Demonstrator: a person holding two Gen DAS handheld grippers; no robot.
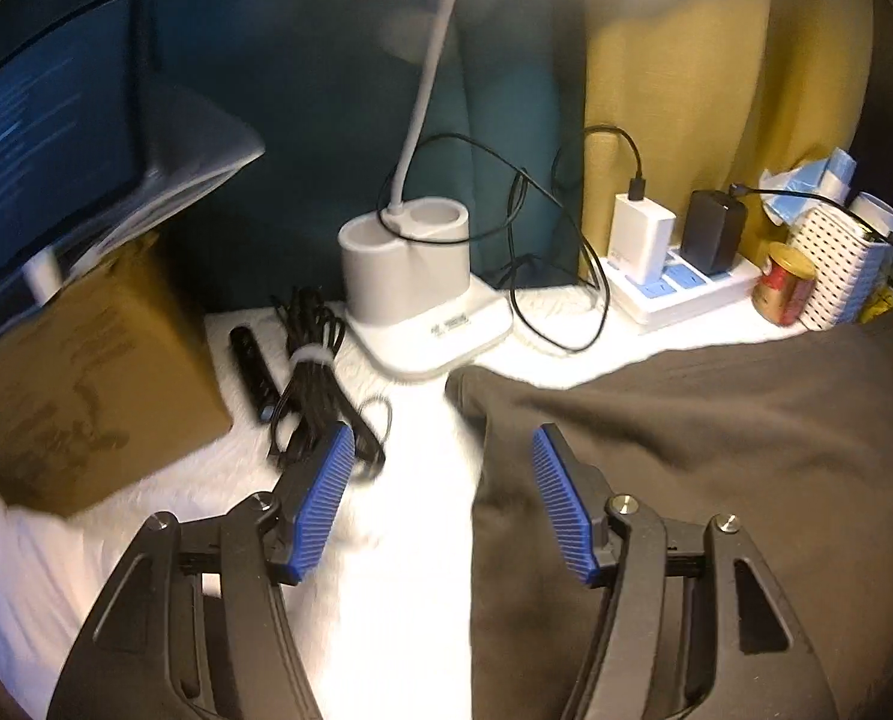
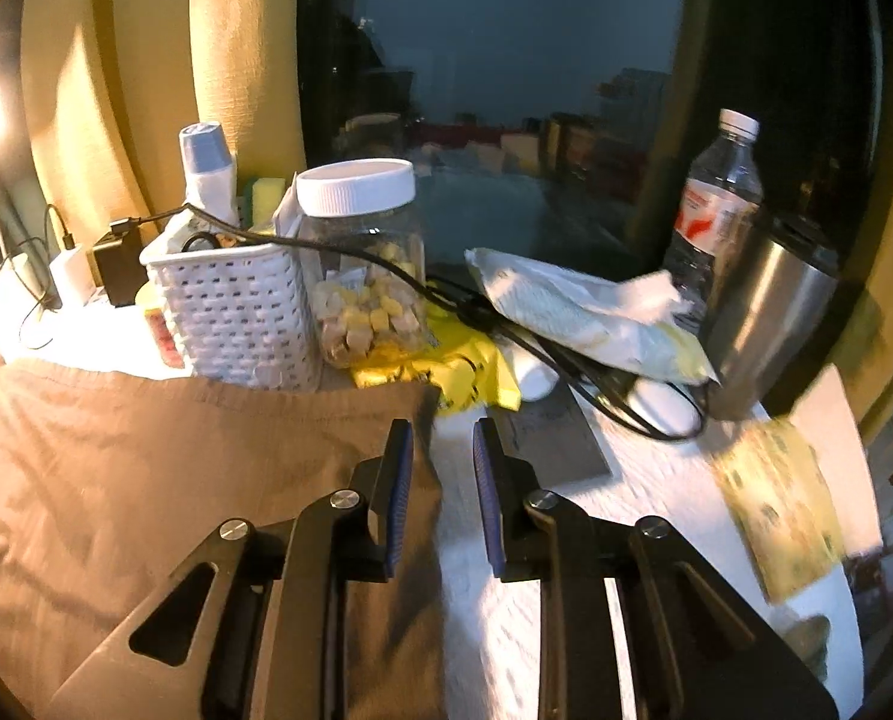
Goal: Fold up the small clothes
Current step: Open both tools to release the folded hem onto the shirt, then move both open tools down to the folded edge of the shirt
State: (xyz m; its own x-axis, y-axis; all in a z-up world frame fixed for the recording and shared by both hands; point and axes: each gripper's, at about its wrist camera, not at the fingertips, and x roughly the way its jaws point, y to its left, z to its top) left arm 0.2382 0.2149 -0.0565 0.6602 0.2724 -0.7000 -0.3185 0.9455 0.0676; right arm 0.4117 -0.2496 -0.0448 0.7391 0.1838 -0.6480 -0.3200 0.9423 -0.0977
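Brown, soft cloth, the garment [image 1: 716,450] lies spread on the white-covered table [image 1: 410,600]; it looks light and limp, best pinched at edge corners. Left tongs [image 1: 437,468] gape wide; right tongs [image 2: 442,468] are narrowly parted, both empty.

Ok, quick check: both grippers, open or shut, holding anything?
Left gripper: open, empty, straddling the dark brown cloth garment's edge.
Right gripper: open, narrower gap, empty, at the garment's edge.

My right gripper [image 2: 442,438] hangs with jaws slightly parted over the brown garment's [image 2: 146,468] right edge, near the white basket [image 2: 236,318] and the white-lidded jar [image 2: 365,264].
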